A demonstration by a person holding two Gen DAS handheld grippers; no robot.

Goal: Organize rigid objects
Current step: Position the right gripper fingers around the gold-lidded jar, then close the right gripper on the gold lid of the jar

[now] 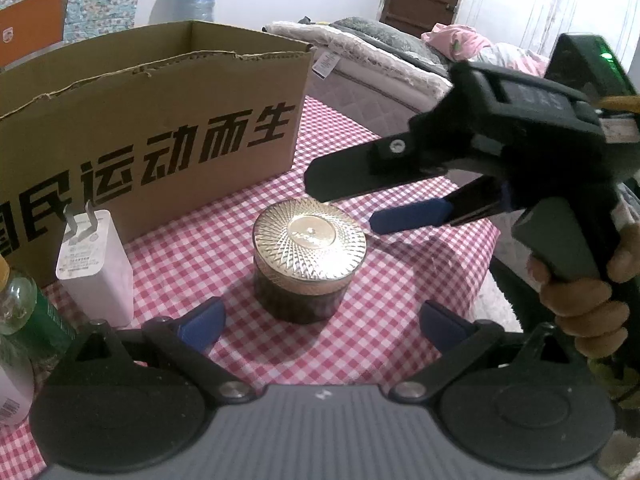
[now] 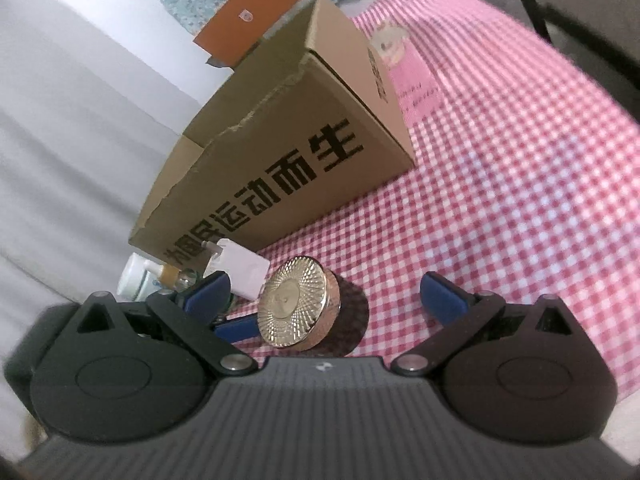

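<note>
Over checked tablecloth (image 1: 400,300), both grippers' fingers (image 1: 200,322) spread wide, empty, near the gold-lidded jar (image 1: 309,262).

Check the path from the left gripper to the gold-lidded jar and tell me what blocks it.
Nothing visible blocks it. The left gripper is open, with only bare checkered tablecloth between it and the gold-lidded jar. The right gripper hovers open just beyond the jar; the white charger stands off to the left.

Jar (image 1: 309,265) before box (image 1: 160,136), charger (image 1: 96,268) left.
</note>
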